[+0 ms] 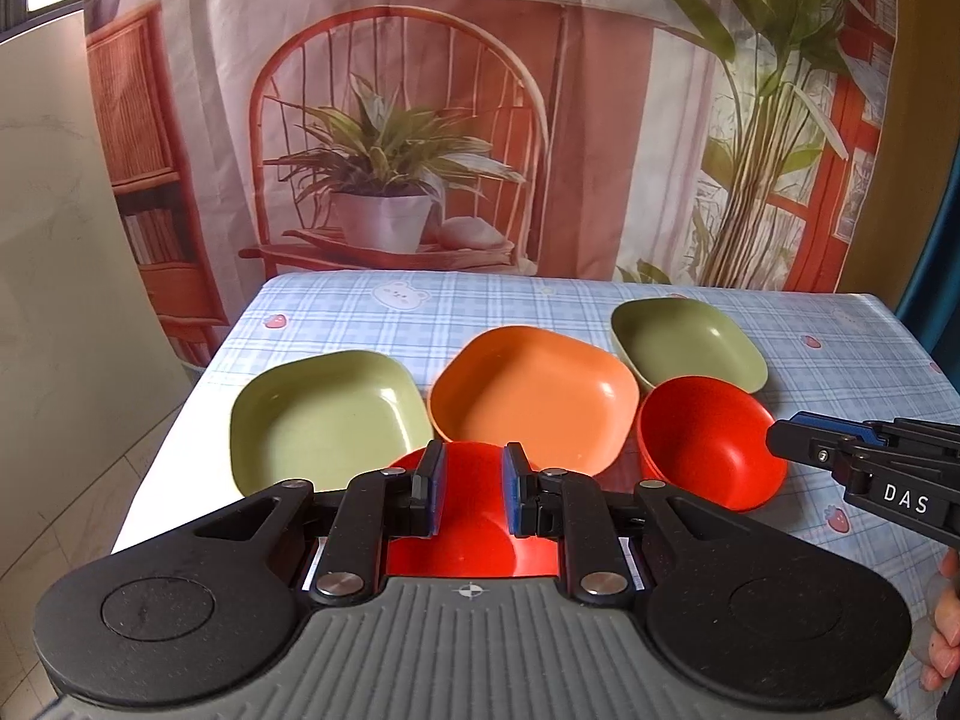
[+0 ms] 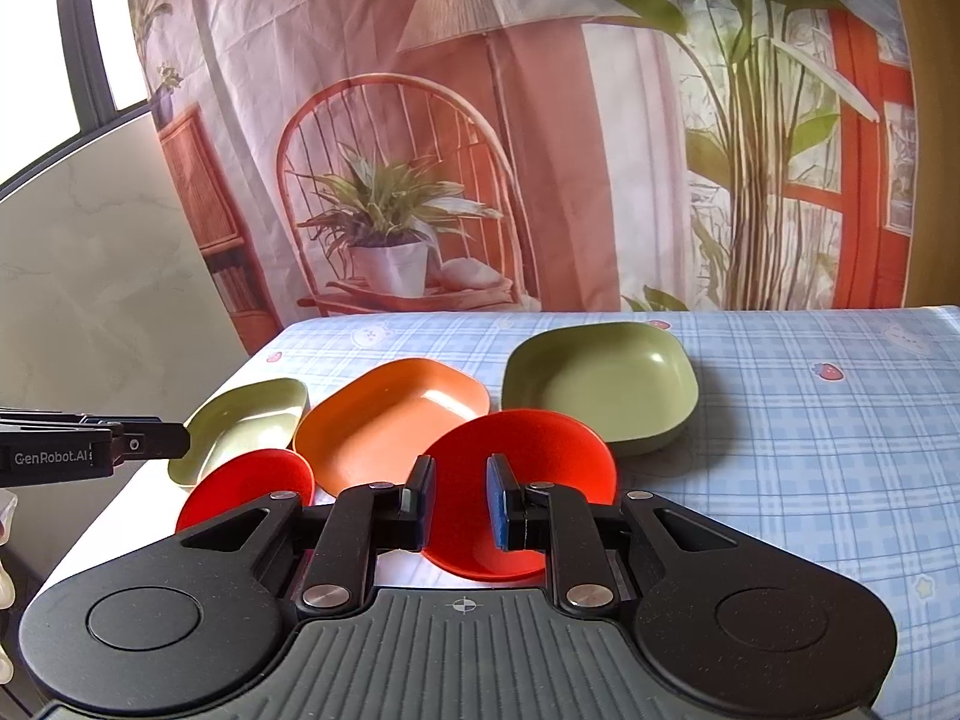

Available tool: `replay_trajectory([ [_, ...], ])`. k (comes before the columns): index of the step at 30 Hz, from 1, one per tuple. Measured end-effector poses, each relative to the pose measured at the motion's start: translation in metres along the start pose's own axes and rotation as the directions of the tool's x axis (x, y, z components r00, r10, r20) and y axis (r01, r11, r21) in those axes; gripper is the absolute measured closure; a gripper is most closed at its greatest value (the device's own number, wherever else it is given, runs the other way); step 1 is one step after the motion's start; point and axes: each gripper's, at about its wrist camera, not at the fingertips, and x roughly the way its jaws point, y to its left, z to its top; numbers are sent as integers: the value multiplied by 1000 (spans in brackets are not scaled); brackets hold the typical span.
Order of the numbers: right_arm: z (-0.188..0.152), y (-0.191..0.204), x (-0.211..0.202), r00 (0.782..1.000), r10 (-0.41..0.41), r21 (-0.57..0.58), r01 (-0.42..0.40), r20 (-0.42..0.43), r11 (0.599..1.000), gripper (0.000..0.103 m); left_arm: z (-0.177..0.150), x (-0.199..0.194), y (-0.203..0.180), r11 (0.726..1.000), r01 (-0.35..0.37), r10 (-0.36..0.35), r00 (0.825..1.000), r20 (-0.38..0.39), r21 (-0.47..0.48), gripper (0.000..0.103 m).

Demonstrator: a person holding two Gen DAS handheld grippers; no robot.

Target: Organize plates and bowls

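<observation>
Several dishes lie on the blue checked tablecloth (image 1: 540, 300). A light green square plate (image 1: 324, 420) is at the left, an orange square plate (image 1: 528, 396) in the middle, a dark green square bowl (image 1: 690, 342) at the back right. A red bowl (image 1: 708, 438) sits at the front right and a red plate (image 1: 474, 522) at the front. My left gripper (image 1: 474, 489) is open, above the red plate. My right gripper (image 2: 459, 501) is open, above the red bowl (image 2: 522, 480); its fingers (image 1: 798, 435) show beside that bowl's right rim.
A printed curtain backdrop (image 1: 480, 120) hangs behind the table. The table's left edge (image 1: 180, 420) drops to a pale floor. Bare tablecloth (image 2: 810, 450) lies to the right of the dishes. A hand (image 1: 945, 624) shows at the right edge.
</observation>
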Motion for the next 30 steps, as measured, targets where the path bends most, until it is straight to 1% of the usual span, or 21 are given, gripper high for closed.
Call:
replay_trajectory([
  [5,-4,28,5,1000,23,-7,-23,0,1000,85,-6,-9,31,999,-33,32,999,-3,-19,82],
  [11,-10,63,20,998,59,-22,-60,-28,998,85,-15,-5,65,995,-68,66,997,-30,-78,82],
  [13,-13,72,27,997,64,-34,-65,-42,997,85,-17,0,71,993,-63,59,997,-40,-98,82],
  [19,-24,88,51,994,56,-50,-61,-90,997,85,-29,26,76,990,-13,3,998,-70,-142,82],
  [25,-30,89,70,990,46,-44,-52,-130,998,85,-36,47,76,983,11,-28,996,-89,-181,82],
  [30,-33,88,81,987,43,-30,-48,-154,998,85,-37,57,73,984,17,-35,995,-98,-178,81],
])
